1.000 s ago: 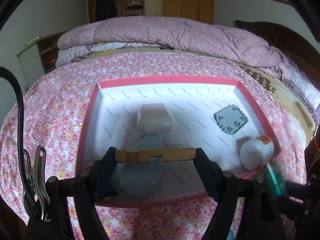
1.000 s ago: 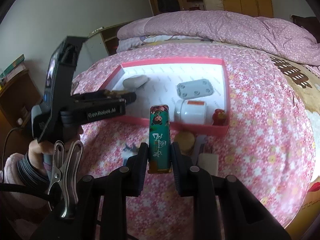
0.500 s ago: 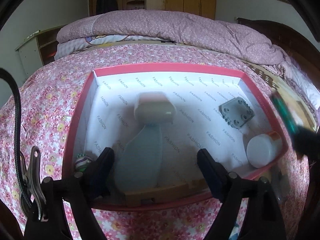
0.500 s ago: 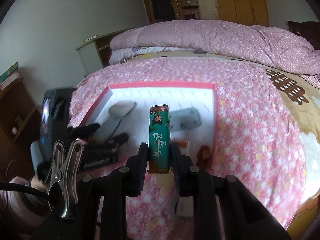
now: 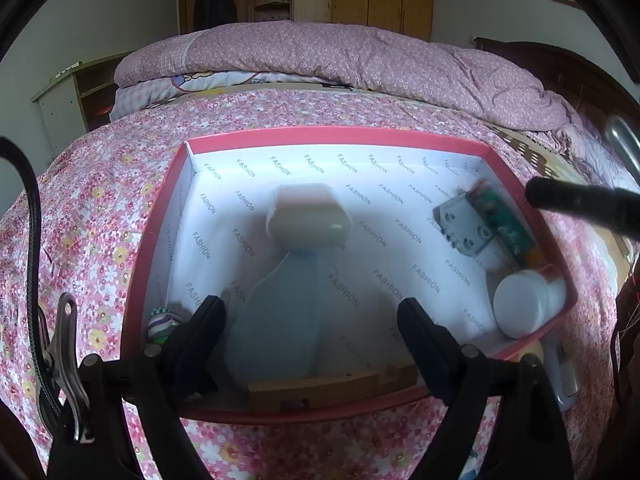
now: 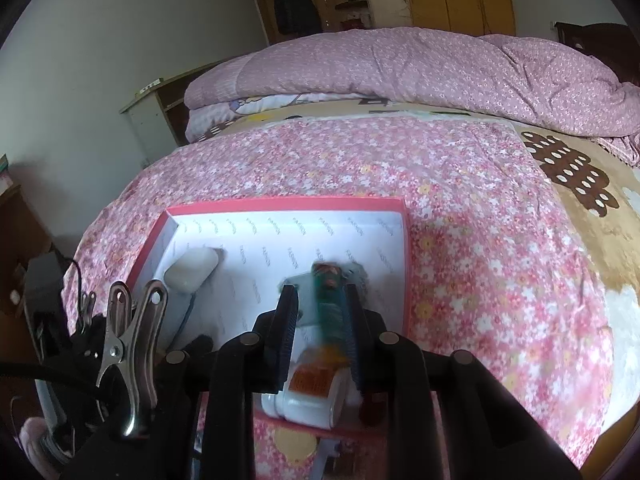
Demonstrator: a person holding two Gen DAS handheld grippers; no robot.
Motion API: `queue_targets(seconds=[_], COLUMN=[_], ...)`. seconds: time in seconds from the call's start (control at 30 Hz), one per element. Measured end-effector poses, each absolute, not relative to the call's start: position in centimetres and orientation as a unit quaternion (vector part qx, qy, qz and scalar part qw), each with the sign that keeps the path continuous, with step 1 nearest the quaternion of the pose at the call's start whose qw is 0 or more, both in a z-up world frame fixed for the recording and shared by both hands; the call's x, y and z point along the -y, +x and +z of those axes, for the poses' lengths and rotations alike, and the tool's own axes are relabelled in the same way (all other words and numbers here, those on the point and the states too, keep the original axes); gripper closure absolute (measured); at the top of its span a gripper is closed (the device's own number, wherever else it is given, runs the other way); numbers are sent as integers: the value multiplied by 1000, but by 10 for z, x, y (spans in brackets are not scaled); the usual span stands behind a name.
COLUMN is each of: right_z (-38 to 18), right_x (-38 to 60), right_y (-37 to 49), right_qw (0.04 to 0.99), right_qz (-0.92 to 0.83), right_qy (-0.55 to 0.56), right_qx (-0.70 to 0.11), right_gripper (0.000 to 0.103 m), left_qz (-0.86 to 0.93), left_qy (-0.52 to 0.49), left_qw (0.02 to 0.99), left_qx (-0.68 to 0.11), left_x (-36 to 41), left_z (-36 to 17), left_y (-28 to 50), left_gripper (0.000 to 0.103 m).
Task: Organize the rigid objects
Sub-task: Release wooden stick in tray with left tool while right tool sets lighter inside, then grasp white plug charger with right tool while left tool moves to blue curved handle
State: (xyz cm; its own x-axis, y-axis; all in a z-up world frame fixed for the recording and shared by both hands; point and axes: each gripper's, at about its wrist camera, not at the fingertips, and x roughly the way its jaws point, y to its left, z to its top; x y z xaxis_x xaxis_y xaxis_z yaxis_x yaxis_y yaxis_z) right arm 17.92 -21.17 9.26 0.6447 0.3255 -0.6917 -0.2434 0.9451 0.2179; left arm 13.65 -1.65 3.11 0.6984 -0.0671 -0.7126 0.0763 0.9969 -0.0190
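While the right gripper (image 6: 318, 320) pinches the small green tin (image 6: 329, 304) by its long narrow sides, the tin hangs over the right-hand part of the red-rimmed box (image 5: 336, 134), above the grey perforated plate (image 5: 464, 226) and just beyond the white jar (image 5: 522, 306) lying on its side in the near right corner. It looks stiff, light and thin-walled, so a moderate squeeze across the flat faces should hold it; its printed surface is probably smooth and could slide if the grip loosens early. Its long axis runs along the fingers, away from the wrist and tilted downward toward the box floor, the picture end leading. Both views blur it, so finer detail cannot be told. The left gripper (image 5: 312, 328) has its jaws opening wide with nothing pressed between them; the wooden block (image 5: 320, 390) lies free against the near wall of the box, its length along that wall. A pale rounded case (image 5: 306, 218) rests mid-box, a grey-blue flat piece (image 5: 280, 332) lies in front of it, and a striped ball (image 5: 162, 322) sits in the near left corner. The box stands on the flowered bedspread (image 6: 480, 220).
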Motion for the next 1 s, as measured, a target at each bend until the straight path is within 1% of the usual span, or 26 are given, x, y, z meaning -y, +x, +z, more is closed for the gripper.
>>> queue_targets(seconds=[0.2, 0.33, 0.47, 0.53, 0.7, 1.0], right_z=[88, 85, 85, 87, 94, 95], right_x=[214, 216, 216, 215, 213, 208], right_y=[182, 178, 170, 166, 149, 110], right_qw=[904, 904, 906, 907, 912, 913], right_qz=[146, 140, 143, 145, 154, 167], right_qy=[53, 53, 46, 41, 33, 14], right_qx=[-399, -400, -396, -392, -380, -373], right_gripper=[79, 74, 71, 66, 57, 56], left_qz=[-38, -36, -30, -32, -24, -26], left_qy=[6, 6, 5, 2, -5, -27], left_qw=[922, 921, 921, 920, 921, 923], left_qx=[-386, -388, -389, -391, -388, -382], left_x=[16, 17, 18, 18, 15, 5], left_z=[31, 31, 32, 34, 41, 56], left_y=[137, 137, 137, 137, 130, 101], left_gripper=[12, 12, 12, 12, 12, 12])
